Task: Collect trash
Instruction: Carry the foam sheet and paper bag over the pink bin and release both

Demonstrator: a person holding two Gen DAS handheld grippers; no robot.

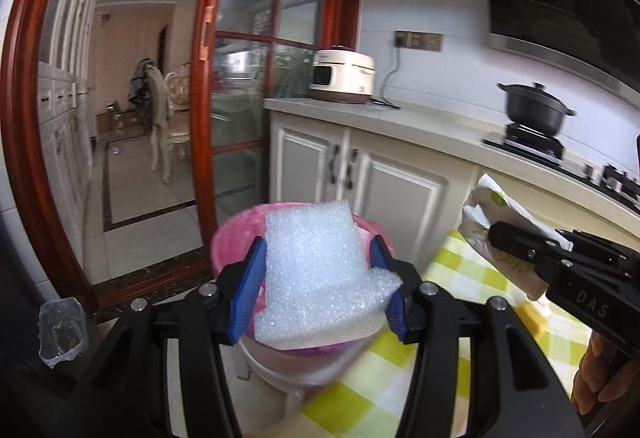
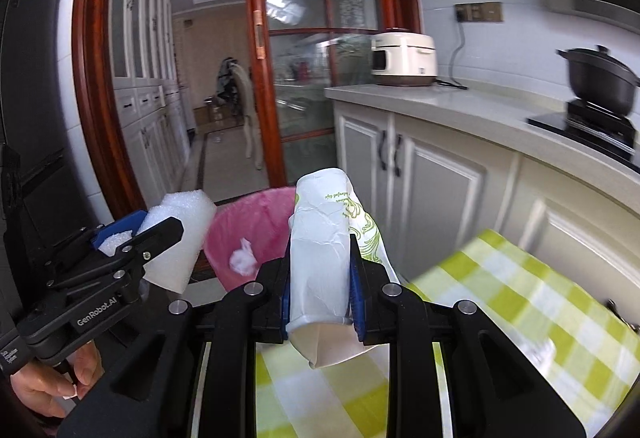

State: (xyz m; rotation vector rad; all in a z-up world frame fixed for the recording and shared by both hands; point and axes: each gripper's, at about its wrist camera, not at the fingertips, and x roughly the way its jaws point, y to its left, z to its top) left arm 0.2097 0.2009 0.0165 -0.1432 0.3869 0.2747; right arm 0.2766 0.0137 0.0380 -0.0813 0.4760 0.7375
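Note:
My left gripper (image 1: 318, 290) is shut on a white foam piece (image 1: 316, 274) and holds it above the pink-lined trash bin (image 1: 228, 234). The foam piece also shows in the right wrist view (image 2: 180, 238), left of the bin (image 2: 256, 226). My right gripper (image 2: 318, 290) is shut on a crumpled white paper cup with green print (image 2: 320, 238), held just right of the bin's rim. In the left wrist view the cup (image 1: 492, 222) and right gripper (image 1: 492, 234) sit at the right. A white scrap (image 2: 242, 260) lies inside the bin.
A table with a green-and-white checked cloth (image 2: 500, 298) lies below and to the right. White kitchen cabinets (image 1: 360, 174) and a counter with a rice cooker (image 1: 344, 76) and a black pot (image 1: 536, 106) stand behind. A red-framed glass door (image 1: 240, 78) is at the left.

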